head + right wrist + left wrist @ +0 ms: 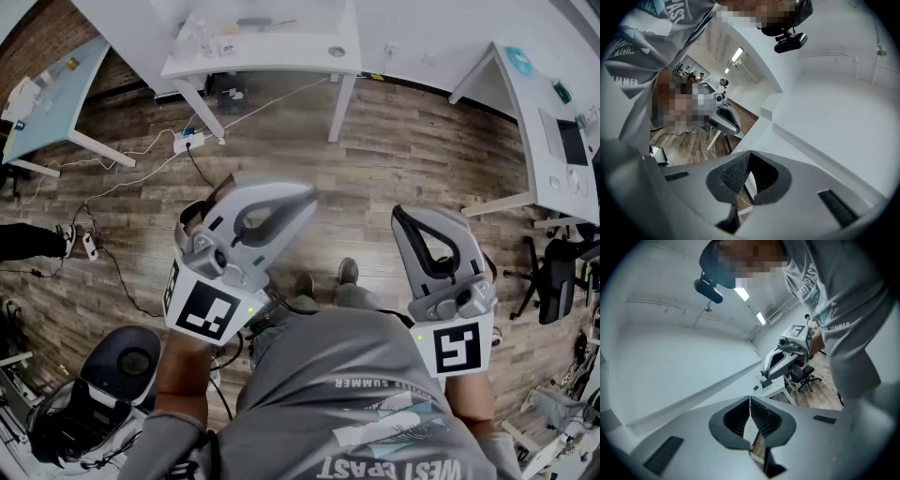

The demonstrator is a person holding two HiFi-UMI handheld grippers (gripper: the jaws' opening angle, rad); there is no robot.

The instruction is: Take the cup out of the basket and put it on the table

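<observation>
**Both grippers clenched and empty, no cup or basket in sight**

The person stands over a wooden floor (394,159) with both tools drawn in close to the grey shirt (356,394), which reads as a waiting pose and not a reach. The left gripper (750,399) has its jaws pressed together at the tips. Its ribbed pads (765,418) face each other with nothing between them. The right gripper (749,154) is likewise clamped tight on nothing. Ahead of the left jaws, the left gripper view shows the other tool held up beside the shirt. Ahead of the right jaws are only a pale wall and ceiling.

The cup and the basket appear in no view, neither between the jaws nor ahead of them, so the task seems not to be under way. A white table (262,58) stands well beyond the jaws in the head view, but it cannot be told whether it is the table meant.

As for writing, the shirt shows "SUMMER", and upside down in the head view "WEST" and what seems to be "COAST". Each marker cube (202,311) carries only a black and white square pattern
</observation>
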